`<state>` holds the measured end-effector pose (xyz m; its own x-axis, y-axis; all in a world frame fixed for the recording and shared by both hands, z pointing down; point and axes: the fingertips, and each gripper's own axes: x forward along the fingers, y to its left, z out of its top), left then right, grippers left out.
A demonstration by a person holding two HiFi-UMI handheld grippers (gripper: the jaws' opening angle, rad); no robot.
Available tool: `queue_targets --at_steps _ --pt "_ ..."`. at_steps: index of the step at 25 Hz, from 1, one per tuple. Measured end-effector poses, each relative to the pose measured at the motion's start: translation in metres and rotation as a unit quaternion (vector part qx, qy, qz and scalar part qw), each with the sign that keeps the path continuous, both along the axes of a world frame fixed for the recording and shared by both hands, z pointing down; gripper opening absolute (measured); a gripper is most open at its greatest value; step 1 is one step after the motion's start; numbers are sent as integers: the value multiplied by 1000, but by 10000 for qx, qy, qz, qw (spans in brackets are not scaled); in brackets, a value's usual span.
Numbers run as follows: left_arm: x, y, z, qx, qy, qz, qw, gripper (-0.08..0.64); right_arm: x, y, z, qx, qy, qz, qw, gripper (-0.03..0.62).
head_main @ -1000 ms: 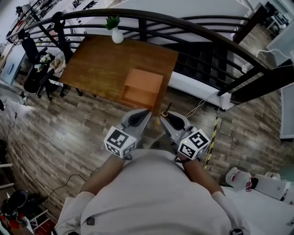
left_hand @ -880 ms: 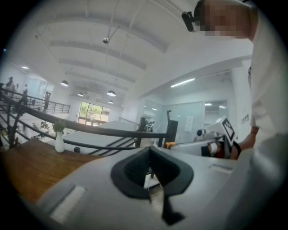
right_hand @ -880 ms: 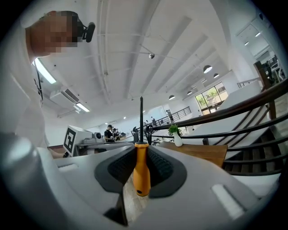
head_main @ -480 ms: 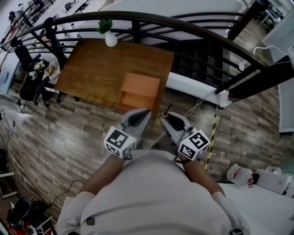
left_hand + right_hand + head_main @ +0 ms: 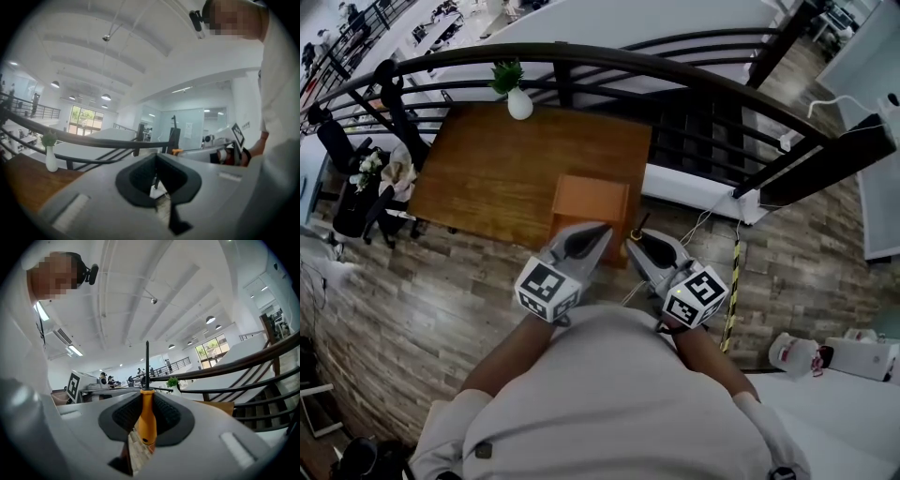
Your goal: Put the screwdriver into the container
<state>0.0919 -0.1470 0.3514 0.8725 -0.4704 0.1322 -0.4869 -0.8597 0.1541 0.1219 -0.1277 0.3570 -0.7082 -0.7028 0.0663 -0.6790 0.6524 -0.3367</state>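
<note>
**Screwdriver in the right-hand grip, short of the container**

We find the ribbed pads (image 5: 169, 414) of the right gripper (image 5: 146, 397) pressed on either side of the orange handle of the screwdriver (image 5: 146, 420). The jaws are only partly closed, stopped by the handle's width. The dark shaft stands clear beyond the tips. We judge that this grip on the handle keeps the tool steady in carriage and leaves the shaft free to lead.

The left gripper (image 5: 157, 180) has its jaws a narrow way apart with nothing between them. Only floor shows through the gap. It rides beside the right gripper and appears idle.

Both grippers are held close to the person's body, over the floor. The container (image 5: 591, 202), an orange-brown box, sits at the near edge of the wooden table (image 5: 487, 169), ahead of the tool and apart from it. That position presumably suits an easy reach.

On markings, we note only the black-and-white square patterns on each marker cube (image 5: 697, 295). We can read no brand on the handle and no legible writing elsewhere.
</note>
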Motion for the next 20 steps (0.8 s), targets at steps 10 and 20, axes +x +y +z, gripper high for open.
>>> queue_targets --at_steps 10,20 --pt "-66 -50 -12 52 26 304 9995 3 -68 -49 -9 10 6 283 9996 78" --pt "-124 -78 0 -77 14 418 9991 3 -128 -73 1 -92 4 387 9992 78"
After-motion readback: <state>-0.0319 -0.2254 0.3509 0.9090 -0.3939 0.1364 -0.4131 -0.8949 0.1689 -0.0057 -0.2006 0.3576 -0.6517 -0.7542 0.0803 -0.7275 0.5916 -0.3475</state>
